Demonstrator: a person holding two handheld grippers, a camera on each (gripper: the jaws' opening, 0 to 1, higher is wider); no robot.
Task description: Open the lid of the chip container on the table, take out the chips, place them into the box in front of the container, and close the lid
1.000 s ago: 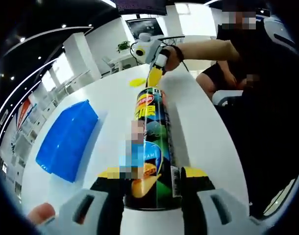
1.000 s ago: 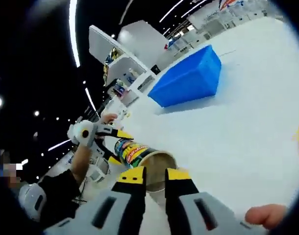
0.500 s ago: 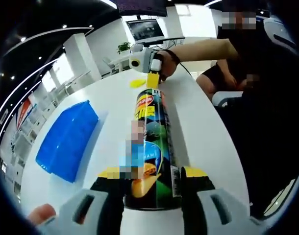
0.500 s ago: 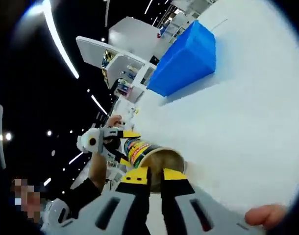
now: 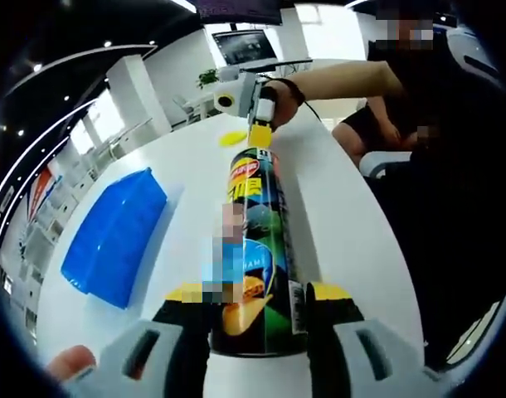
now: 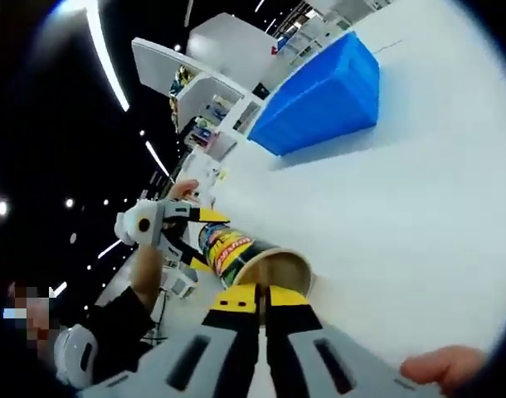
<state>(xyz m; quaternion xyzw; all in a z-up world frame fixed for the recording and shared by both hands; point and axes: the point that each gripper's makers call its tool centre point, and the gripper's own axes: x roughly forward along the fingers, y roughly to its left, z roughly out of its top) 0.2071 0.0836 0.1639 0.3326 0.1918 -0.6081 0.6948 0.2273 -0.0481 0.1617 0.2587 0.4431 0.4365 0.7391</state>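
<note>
Chip container (image 5: 251, 249) lidless, clamped in left tool (image 5: 253, 319); label text unreadable.

Hidden inside the can
The chip container (image 6: 251, 259) lies open-mouthed, but its shadowed interior hides any chips; its base sits concealed between the left gripper (image 5: 255, 308) jaws.

Left claw (image 5: 257, 303) clamped on something, right claw (image 6: 261, 300) nearly closed, arms extended.

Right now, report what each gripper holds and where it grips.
The left gripper clamps the chip container by its base end. The right gripper, jaws nearly together, sits at the container's open mouth; what it pinches cannot be told.
</note>
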